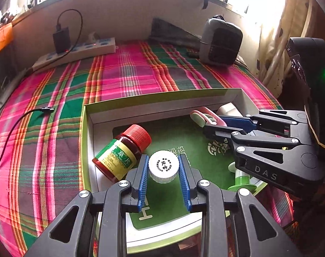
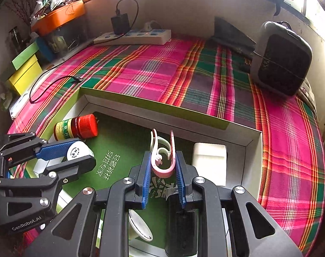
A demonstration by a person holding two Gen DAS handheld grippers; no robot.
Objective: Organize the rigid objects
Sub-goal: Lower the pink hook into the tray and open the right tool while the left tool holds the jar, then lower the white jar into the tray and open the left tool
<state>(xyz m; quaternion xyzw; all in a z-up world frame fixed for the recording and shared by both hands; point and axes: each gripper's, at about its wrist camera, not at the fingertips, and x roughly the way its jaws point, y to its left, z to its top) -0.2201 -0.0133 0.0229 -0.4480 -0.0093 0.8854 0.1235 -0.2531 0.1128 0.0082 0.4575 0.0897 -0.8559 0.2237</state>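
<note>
A shallow cardboard box [image 1: 162, 98] with a green floor lies on the plaid cloth; it also shows in the right wrist view [image 2: 154, 105]. My left gripper [image 1: 163, 167] is shut on a small white-capped bottle [image 1: 163, 166] inside the box, next to a red-capped bottle [image 1: 121, 152] lying on its side. My right gripper [image 2: 162, 162] is shut on a pink and white clip [image 2: 162, 152] over the box. The right gripper also shows in the left wrist view [image 1: 224, 126], the left one in the right wrist view [image 2: 70, 156].
In the box are a white block [image 2: 209, 160], a green and white spool [image 1: 240, 178] and a white oval piece [image 2: 141, 228]. On the cloth stand a grey heater [image 2: 280, 57], a power strip [image 2: 132, 36] and a black cable [image 2: 44, 81]. Coloured boxes [image 2: 25, 72] sit left.
</note>
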